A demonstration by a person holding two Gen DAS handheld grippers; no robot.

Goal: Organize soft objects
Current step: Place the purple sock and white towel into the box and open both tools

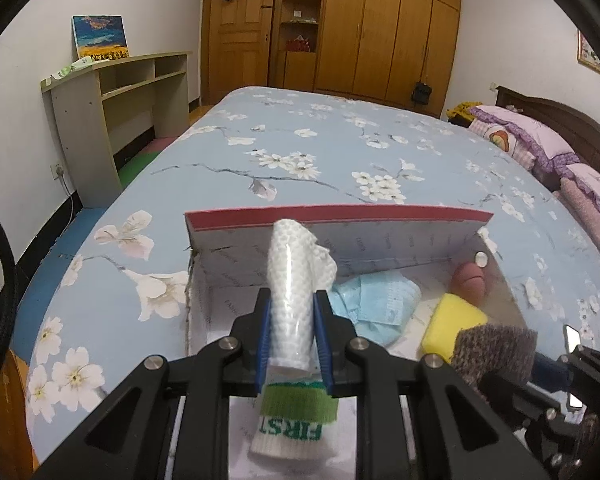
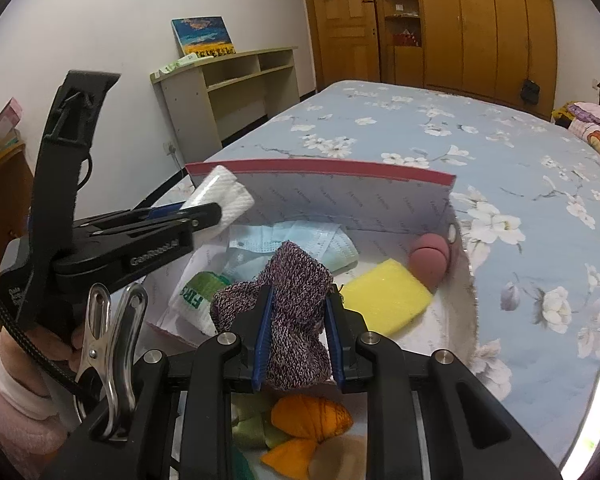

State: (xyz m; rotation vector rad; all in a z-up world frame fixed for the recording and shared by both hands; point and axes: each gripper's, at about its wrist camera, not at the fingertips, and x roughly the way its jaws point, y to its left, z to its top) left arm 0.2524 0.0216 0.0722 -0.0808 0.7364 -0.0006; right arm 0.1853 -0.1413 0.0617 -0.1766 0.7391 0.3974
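My left gripper (image 1: pixel 291 312) is shut on a white sock (image 1: pixel 290 280) with a green band and green letters, held over the open white box (image 1: pixel 340 236) with a red rim. It also shows in the right wrist view (image 2: pixel 220 210), holding the sock (image 2: pixel 224 196). My right gripper (image 2: pixel 298 300) is shut on a purple knitted cloth (image 2: pixel 296 300), above the box (image 2: pixel 340 196); the cloth shows in the left wrist view (image 1: pixel 496 352). In the box lie a blue face mask (image 1: pixel 380 304), a yellow sponge (image 2: pixel 384 296) and a pink ball (image 2: pixel 430 258).
The box stands on a bed with a blue flowered sheet (image 1: pixel 300 152). Pink pillows (image 1: pixel 540 140) lie at the right. A beige shelf desk (image 1: pixel 112 92) stands left of the bed, wooden wardrobes (image 1: pixel 380 28) behind. Orange and green soft pieces (image 2: pixel 308 420) lie under my right gripper.
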